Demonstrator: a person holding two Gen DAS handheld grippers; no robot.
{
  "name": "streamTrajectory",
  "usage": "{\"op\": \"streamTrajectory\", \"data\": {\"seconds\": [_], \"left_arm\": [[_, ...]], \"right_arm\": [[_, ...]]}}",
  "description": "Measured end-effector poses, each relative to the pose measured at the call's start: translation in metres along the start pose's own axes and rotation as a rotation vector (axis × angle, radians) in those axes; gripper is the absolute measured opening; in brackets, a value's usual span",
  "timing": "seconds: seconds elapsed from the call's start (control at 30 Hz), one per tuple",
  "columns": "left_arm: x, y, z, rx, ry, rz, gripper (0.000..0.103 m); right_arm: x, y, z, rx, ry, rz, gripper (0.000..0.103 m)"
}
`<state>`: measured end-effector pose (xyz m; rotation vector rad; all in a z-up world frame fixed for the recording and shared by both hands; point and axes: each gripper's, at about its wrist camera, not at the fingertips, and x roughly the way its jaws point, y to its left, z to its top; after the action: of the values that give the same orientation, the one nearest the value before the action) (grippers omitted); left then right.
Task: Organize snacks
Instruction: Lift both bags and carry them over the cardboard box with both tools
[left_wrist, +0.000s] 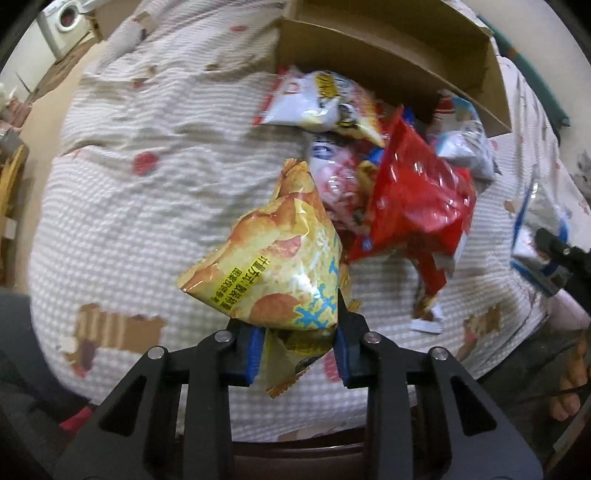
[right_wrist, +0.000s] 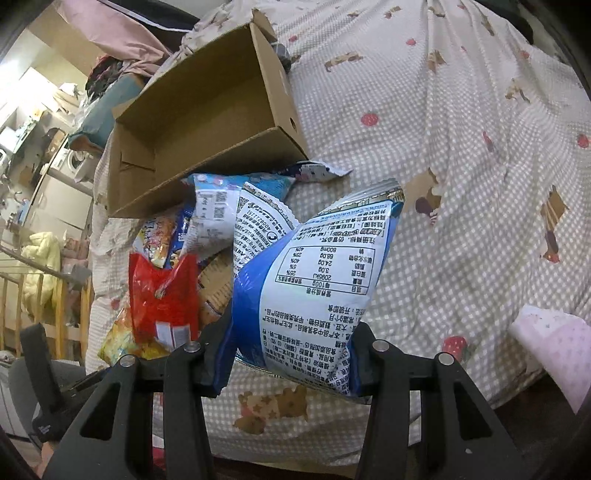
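The yellow chip bag (left_wrist: 273, 258) is pinched low down between the fingers of the left gripper (left_wrist: 300, 345), held above the bed (left_wrist: 147, 221) just beside the snack pile (left_wrist: 388, 177). The blue-and-white snack bag (right_wrist: 317, 291) is pinched the same way by the right gripper (right_wrist: 291, 363), lifted over the checked bedcover, with the pile and the cardboard box (right_wrist: 207, 122) ahead and to its left.

Both grips sit on a bottom edge of an air-filled pouch, so I judge the safe course is firm but not crushing pressure and a slow carry, keeping each bag from swinging; a slack pinch on slick film could let it slide out. The open box looks the likely destination, its mouth tipped toward the pile, so each bag should go in clear of the near wall rather than catching on it.

The yellow bag's long axis runs away from the left gripper, tilting up and leftward in that view, its crimped top seam at the far end. The blue-and-white bag stands nearly upright from the right gripper, printed back panel facing the camera, its text upside down, top seam farthest away.
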<state>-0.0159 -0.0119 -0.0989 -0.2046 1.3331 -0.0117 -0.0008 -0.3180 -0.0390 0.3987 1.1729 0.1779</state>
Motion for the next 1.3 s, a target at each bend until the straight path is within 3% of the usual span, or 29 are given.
{"op": "streamTrajectory", "data": {"seconds": [0.1,0.3,0.53,0.9,1.3], "left_arm": [[-0.025,0.01,-0.002,-0.006,-0.044,0.032,0.027],[-0.048,0.026,0.023,-0.003,-0.165,0.047,0.026],[-0.079,0.023,0.061,0.027,-0.279,0.073,0.026],[-0.085,0.009,0.093,0.108,-0.329,0.076,0.026],[-0.073,-0.006,0.129,0.152,-0.329,0.053,0.026]], "right_arm": [[0.004,0.017,-0.003,-0.019,-0.052,0.004,0.05],[-0.024,0.031,0.002,-0.049,-0.209,0.089,0.05],[-0.037,0.047,0.001,-0.102,-0.283,0.118,0.05],[-0.036,0.054,0.004,-0.117,-0.3,0.132,0.05],[-0.029,0.072,0.039,-0.155,-0.287,0.143,0.05]]}}
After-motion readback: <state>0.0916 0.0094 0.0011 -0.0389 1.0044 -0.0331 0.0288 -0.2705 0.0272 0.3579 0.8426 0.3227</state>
